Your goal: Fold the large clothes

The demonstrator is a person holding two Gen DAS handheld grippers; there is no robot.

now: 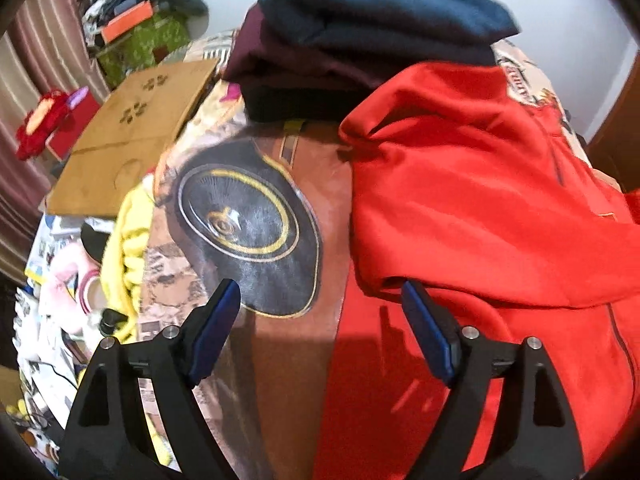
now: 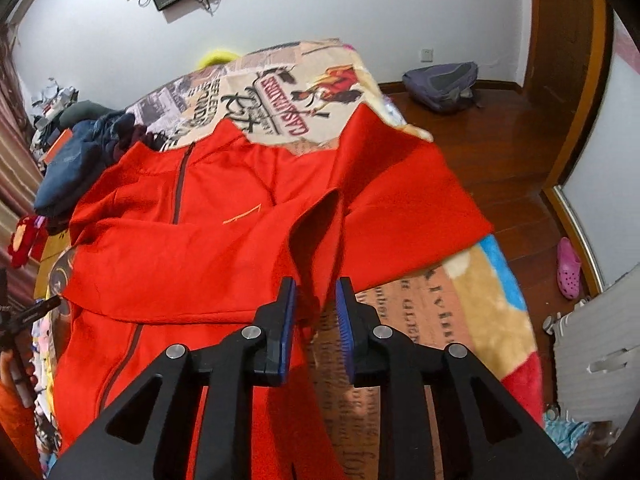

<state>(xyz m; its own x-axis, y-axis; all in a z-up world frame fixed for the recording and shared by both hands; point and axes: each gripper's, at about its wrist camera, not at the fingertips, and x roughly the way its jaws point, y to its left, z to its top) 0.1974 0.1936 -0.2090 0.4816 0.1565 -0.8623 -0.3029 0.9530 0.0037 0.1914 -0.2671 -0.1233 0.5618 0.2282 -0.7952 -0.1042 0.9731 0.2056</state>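
Observation:
A red zip jacket (image 2: 192, 240) lies front-up on a printed blanket (image 2: 452, 312) on the bed, its left sleeve folded across the chest. It also shows in the left wrist view (image 1: 480, 208). My right gripper (image 2: 316, 300) is nearly closed on a raised fold of the jacket's right sleeve (image 2: 320, 240) and lifts it. My left gripper (image 1: 320, 308) is open and empty, just above the blanket (image 1: 280, 360) at the jacket's left edge.
A stack of folded dark clothes (image 1: 360, 40) sits on the bed beyond the jacket. A cardboard box (image 1: 136, 132) and clutter stand left of the bed. A backpack (image 2: 440, 84) and a pink shoe (image 2: 568, 268) lie on the wooden floor at right.

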